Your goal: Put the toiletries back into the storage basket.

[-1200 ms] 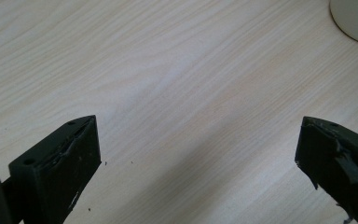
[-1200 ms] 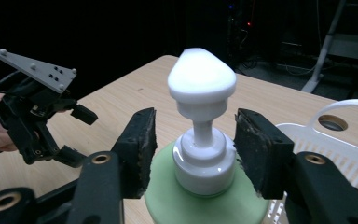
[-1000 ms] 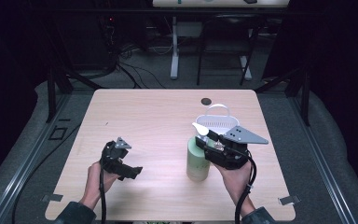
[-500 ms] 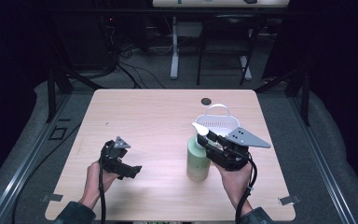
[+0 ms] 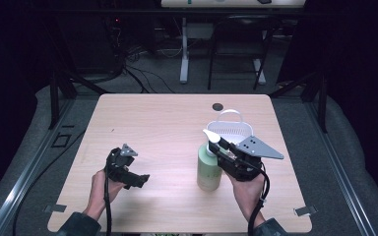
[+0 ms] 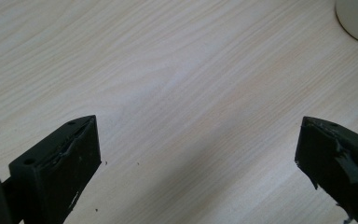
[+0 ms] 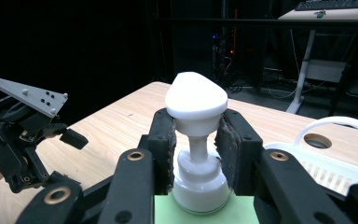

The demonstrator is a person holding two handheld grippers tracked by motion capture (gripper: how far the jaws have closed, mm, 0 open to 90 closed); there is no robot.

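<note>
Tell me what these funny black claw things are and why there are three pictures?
A person sits at a wooden table and holds a grabbing tool, called a gripper, in each hand. One picture is taken from a camera high above the table. The other two come from little cameras riding on the grippers, looking out between their black jaws.

The right gripper is squeezing the white pump top of a pale green soap bottle; up close its pads press the pump on both sides. The left gripper is wide open above bare wood and holds nothing. Behind the bottle sits a white plastic basket with a handle.
</note>
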